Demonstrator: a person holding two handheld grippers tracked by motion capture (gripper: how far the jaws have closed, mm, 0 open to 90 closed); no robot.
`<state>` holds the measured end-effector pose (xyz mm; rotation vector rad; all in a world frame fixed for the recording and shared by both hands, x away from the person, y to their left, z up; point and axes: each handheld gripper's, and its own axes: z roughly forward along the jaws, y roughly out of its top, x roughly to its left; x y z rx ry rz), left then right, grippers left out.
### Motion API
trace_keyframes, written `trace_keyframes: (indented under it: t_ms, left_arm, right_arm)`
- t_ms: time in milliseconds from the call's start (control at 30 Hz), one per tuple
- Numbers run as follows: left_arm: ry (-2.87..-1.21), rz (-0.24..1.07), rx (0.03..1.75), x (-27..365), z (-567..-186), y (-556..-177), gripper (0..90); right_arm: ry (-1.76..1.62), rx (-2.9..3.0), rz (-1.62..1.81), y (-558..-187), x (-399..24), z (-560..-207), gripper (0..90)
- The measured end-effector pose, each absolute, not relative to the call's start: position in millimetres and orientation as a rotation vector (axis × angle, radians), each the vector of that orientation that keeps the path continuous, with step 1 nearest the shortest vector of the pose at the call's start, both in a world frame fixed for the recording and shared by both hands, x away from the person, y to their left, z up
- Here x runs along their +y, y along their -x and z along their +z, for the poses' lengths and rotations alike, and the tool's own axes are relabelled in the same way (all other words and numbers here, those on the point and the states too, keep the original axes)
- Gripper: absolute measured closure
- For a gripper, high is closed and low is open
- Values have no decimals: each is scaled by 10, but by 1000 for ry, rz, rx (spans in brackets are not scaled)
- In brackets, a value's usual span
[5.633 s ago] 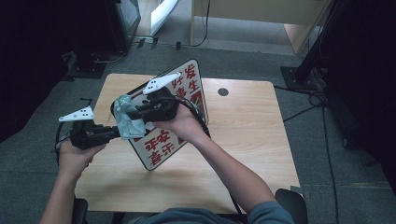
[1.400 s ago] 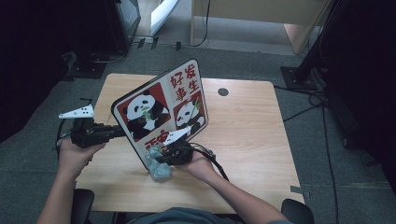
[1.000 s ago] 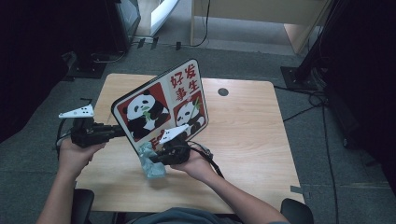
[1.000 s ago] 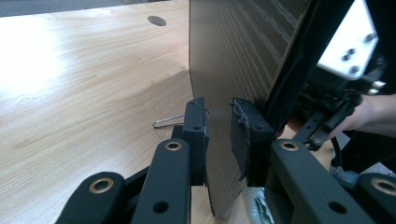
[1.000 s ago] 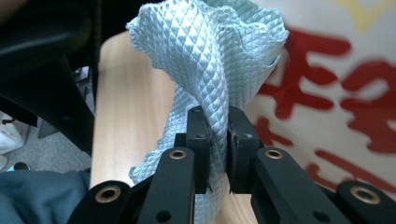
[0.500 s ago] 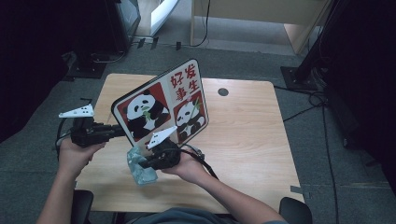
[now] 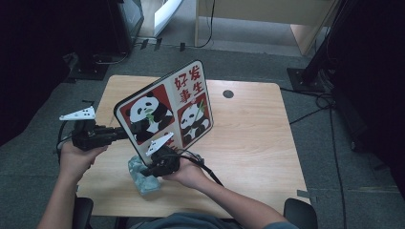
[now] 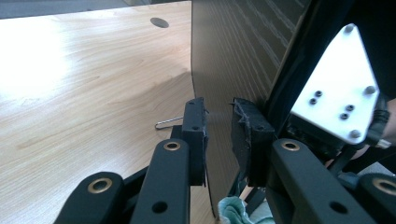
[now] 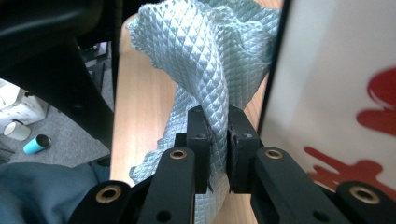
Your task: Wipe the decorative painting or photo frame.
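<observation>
So you've got the panda board [image 7: 165, 112] tilted up off the table [image 7: 258, 138] with your left gripper [image 7: 116, 134] clamped on its edge, and your right gripper [image 7: 147, 170] pinches the blue cloth [image 7: 143, 179] just below the board's near corner, so wiping looks unfinished.

The panda board [image 7: 165, 110] stands tilted on edge across the middle of the table [image 7: 258, 143], walling off its left-centre. Behind and to the right of it the wood lies bare, open for a pass. At the near left corner the crumpled cloth [image 7: 142, 175] crowds the narrow strip beside the board's lower edge.
</observation>
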<state>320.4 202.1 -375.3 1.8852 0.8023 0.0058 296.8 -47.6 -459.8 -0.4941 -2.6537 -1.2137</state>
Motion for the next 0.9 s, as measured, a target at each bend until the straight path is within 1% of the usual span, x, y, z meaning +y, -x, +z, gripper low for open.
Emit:
trace_keyframes:
  t_ms: [500, 900]
  left_arm:
    - [-1888, 7, 799, 2017, -3753, -3195, 759]
    - [-1886, 21, 806, 2033, -3764, -3197, 738]
  right_arm:
    - [534, -2657, -1179, -3011, -521, -4703, 827]
    - [563, -2660, -1193, -3010, -581, -4635, 828]
